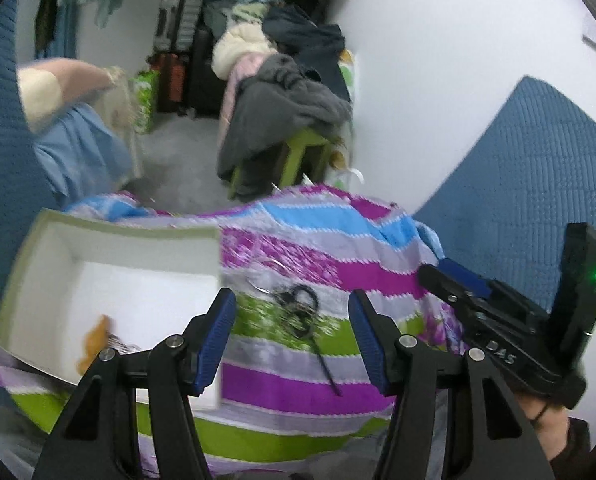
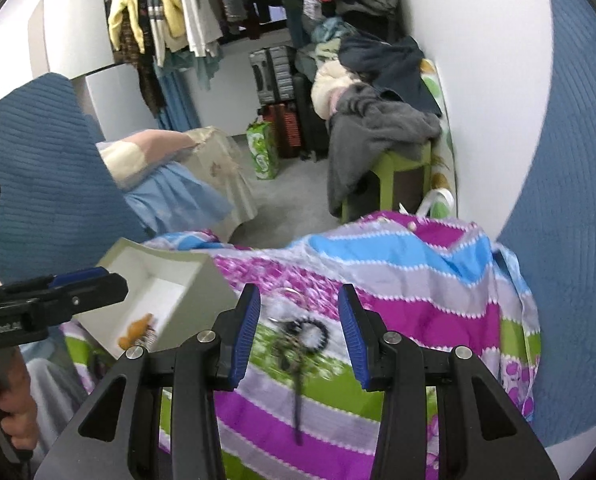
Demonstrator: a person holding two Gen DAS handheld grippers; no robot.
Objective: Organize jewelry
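Note:
A tangle of dark jewelry (image 1: 298, 312) with a beaded bracelet and a long dark strand lies on a striped cloth (image 1: 337, 248). It also shows in the right wrist view (image 2: 301, 336). An open white box (image 1: 110, 292) lies to its left, with an orange piece (image 1: 94, 340) inside; the box (image 2: 166, 288) and orange piece (image 2: 136, 330) show in the right view too. My left gripper (image 1: 292, 344) is open and empty, just short of the jewelry. My right gripper (image 2: 299, 338) is open and empty, its jaws either side of the jewelry from above. The right gripper (image 1: 497, 320) shows at the right of the left view.
The cloth covers a raised surface beside a blue quilted cover (image 2: 569, 240). Beyond are a green stool (image 2: 401, 168) piled with clothes, suitcases (image 2: 282, 76), a green bag (image 2: 262, 152) and hanging clothes (image 2: 170, 12). The left gripper (image 2: 38, 300) shows at left.

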